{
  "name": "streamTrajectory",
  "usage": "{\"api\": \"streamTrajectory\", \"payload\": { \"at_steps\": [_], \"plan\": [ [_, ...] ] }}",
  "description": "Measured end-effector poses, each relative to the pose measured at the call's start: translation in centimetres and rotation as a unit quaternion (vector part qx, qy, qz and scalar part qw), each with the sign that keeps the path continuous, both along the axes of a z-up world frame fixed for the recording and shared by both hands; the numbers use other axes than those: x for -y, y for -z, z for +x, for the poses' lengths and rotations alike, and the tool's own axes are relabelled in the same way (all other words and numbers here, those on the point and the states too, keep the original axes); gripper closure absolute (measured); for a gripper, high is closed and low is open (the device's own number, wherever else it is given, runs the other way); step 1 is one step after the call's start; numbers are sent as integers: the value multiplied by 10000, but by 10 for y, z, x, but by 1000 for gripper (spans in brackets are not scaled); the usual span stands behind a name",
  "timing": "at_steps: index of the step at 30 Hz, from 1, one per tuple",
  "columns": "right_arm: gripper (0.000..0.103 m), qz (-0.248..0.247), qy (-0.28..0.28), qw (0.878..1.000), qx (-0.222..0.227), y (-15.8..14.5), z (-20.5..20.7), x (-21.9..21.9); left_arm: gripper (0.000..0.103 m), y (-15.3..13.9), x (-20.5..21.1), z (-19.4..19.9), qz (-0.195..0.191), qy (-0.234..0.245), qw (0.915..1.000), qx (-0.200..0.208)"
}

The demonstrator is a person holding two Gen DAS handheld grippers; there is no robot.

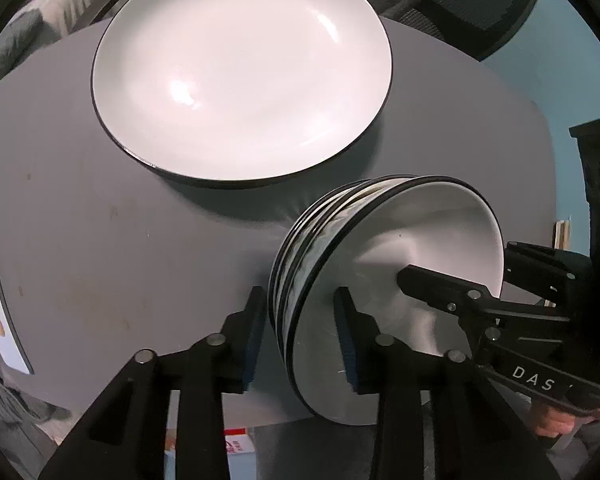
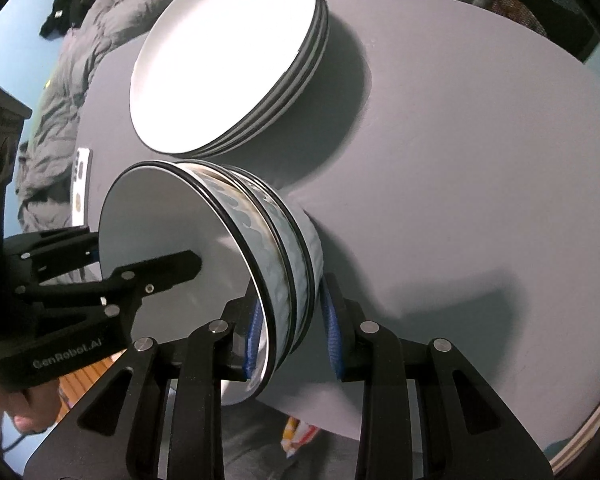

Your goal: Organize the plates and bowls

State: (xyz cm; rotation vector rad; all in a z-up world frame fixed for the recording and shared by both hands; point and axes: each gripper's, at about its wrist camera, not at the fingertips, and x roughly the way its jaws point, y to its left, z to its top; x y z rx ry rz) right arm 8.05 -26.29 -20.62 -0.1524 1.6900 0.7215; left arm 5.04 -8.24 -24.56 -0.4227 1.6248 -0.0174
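Two grippers straddle one stack of bowls (image 1: 380,272) near the front edge of the grey tabletop (image 1: 100,240). In the left wrist view the left gripper (image 1: 302,336) has its jaws partly open around the stack's rim at about 5 o'clock from the frame's centre: the left pad sits just beside the outermost rim, while the right pad (image 1: 346,336) stands inside the top bowl, apart from its wall. Whether either pad presses cannot be told.

The right gripper (image 2: 294,332) in its own view also sits partly open over the stack (image 2: 236,256). Its left blue pad (image 2: 254,336) lies close against the inside of the top bowl's rim, and the right blue pad is just outside the patterned walls, with a sliver of gap visible. A firm grip is not evident.

The bowls are nested, white inside with dark rims and a wave pattern outside. At 12 o'clock from them rests a stack of plates (image 2: 228,56), white with dark edges, on the same tabletop. Each gripper appears in the other's view: the right one (image 1: 452,284) at 3 o'clock, the left one (image 2: 148,276) at 9 o'clock.
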Motion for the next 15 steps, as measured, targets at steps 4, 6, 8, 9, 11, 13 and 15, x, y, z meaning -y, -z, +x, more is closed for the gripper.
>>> {"api": "streamTrajectory", "payload": {
  "at_steps": [4, 6, 8, 9, 11, 13, 15],
  "plan": [
    [67, 11, 165, 9999, -11, 2, 2, 6, 53, 4, 3, 0, -64, 64, 9999, 116],
    [67, 9, 197, 9998, -36, 2, 1, 7, 49, 9, 1, -1, -229, -20, 9996, 150],
    [66, -5, 251, 9997, -41, 2, 1, 6, 47, 11, -4, -5, -380, -109, 9991, 174],
    [66, -34, 302, 9995, -44, 2, 2, 7, 47, 14, -8, -5, -510, -152, 9984, 208],
    [66, -74, 328, 9994, -35, 2, -1, 5, 47, 19, -11, -6, -708, -279, 9968, 225],
    [66, -97, 359, 9993, -42, 2, -1, 5, 54, 23, -14, -7, -949, -422, 9943, 249],
    [66, -120, 416, 9990, -73, 2, -1, 6, 57, 20, -13, -8, -916, -447, 9944, 282]
  ]
}}
